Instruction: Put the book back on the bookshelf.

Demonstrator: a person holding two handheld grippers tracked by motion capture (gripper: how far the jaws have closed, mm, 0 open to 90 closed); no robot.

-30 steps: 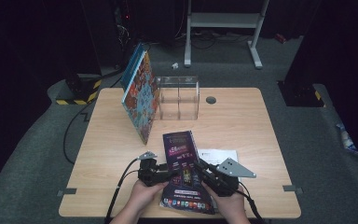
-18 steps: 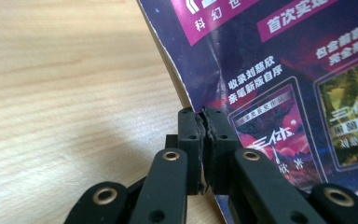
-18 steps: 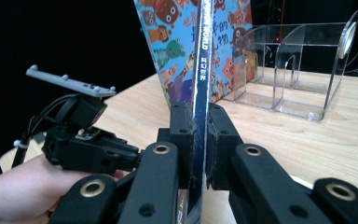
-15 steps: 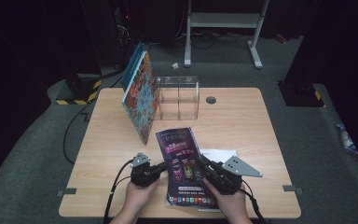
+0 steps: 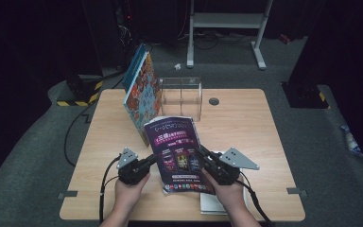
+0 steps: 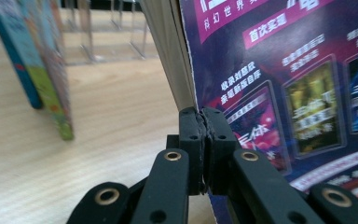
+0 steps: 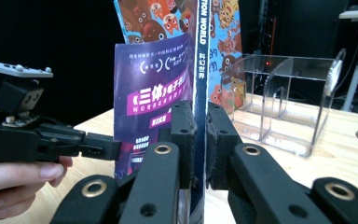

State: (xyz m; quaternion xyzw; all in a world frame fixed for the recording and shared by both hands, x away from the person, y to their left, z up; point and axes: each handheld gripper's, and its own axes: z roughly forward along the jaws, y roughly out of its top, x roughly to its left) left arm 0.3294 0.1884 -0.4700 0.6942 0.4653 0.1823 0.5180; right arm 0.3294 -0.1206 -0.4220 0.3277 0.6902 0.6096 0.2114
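Gripping magazine (image 5: 177, 153), both jaws clamped | left gripper view: page edges | right gripper view: spine

A darkened recording lab or studio. A lone wooden counter (image 5: 246, 123) stands on grey carpet (image 5: 28, 161), ringed by black surroundings; cables (image 5: 73, 135) trail across the floor, hazard-striped tape (image 5: 78, 100) marks an equipment base, and a white metal stand (image 5: 227, 23) sits behind.
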